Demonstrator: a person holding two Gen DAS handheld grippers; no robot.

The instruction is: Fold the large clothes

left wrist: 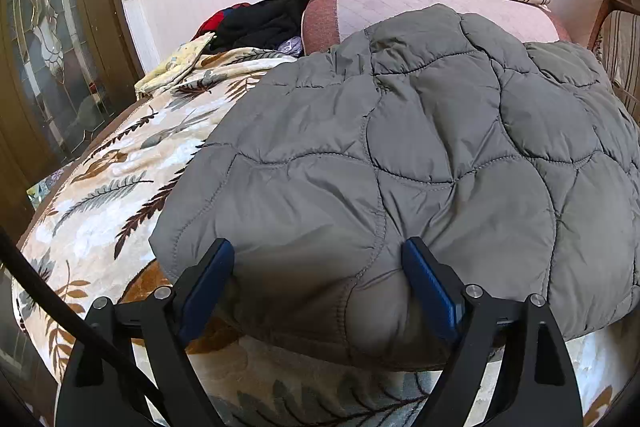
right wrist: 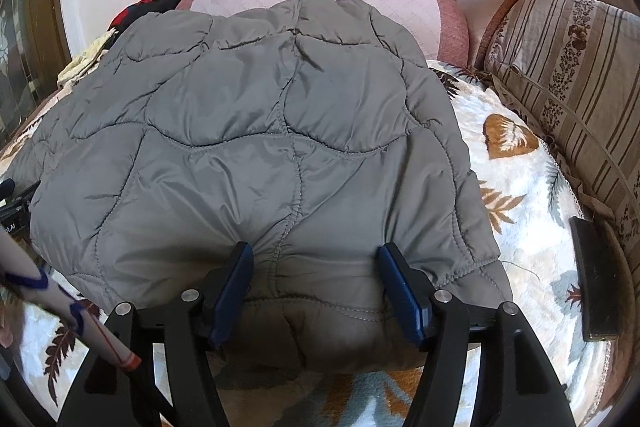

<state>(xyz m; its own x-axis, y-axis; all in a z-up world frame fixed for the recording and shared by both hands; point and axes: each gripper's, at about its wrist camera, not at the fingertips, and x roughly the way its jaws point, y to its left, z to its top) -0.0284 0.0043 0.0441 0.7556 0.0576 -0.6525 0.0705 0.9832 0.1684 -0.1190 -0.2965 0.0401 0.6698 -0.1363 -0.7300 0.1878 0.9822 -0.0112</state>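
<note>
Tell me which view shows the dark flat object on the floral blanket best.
The right wrist view: the dark flat object lies fully visible on the floral blanket, beside the striped cushion. The left wrist view doesn't show it at all.

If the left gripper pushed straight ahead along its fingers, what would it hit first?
Most likely the grey quilted jacket: its near hem already bulges between the left gripper's open fingers, with the floral blanket beneath it.
</note>
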